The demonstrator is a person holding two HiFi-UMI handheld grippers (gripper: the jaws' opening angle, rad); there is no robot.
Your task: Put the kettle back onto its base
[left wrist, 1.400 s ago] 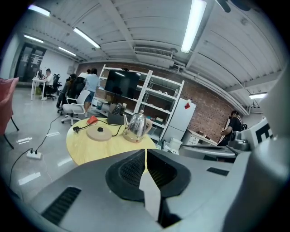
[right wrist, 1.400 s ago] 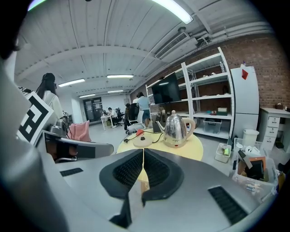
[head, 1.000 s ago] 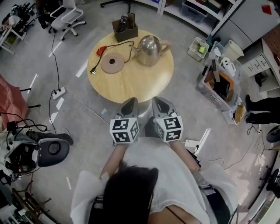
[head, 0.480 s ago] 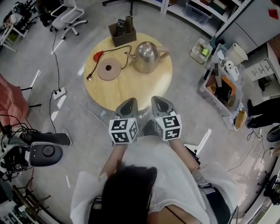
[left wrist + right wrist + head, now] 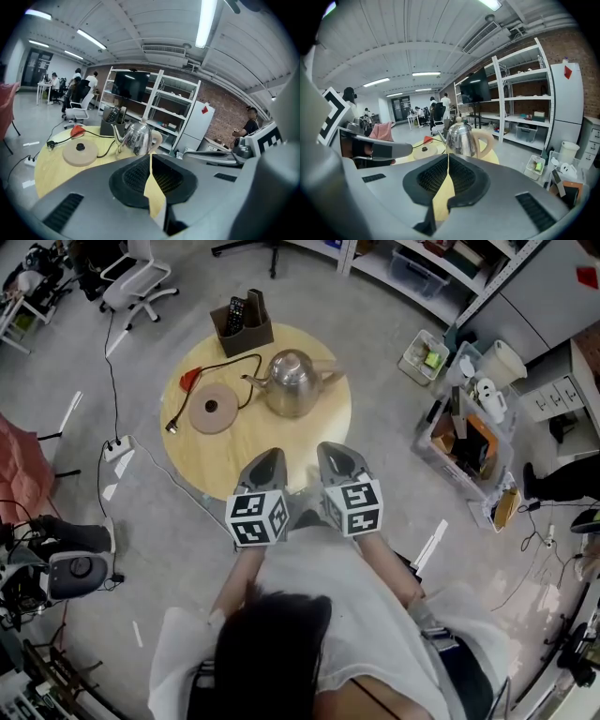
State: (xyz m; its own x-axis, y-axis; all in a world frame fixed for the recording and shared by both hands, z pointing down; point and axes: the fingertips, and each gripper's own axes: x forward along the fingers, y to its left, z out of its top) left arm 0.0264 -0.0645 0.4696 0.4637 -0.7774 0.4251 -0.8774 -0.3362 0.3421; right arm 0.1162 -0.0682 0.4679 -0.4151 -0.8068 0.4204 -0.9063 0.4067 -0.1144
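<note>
Plainly, the kettle (image 5: 292, 382) is not on its base (image 5: 213, 411). It stands upright on the round wooden surface (image 5: 272, 448) toward the far right edge, spout toward the base, handle toward the right edge. The base lies flat near the left edge, beside the kettle but apart from it, and its cord (image 5: 234, 365) loops along the far edge. A box (image 5: 241, 322) sits at the far edge. The left tongs (image 5: 267, 458) and right tongs (image 5: 331, 454) hover side by side over the near edge. Both are closed tip to tip with nothing gripped, and both point at the kettle.
</note>
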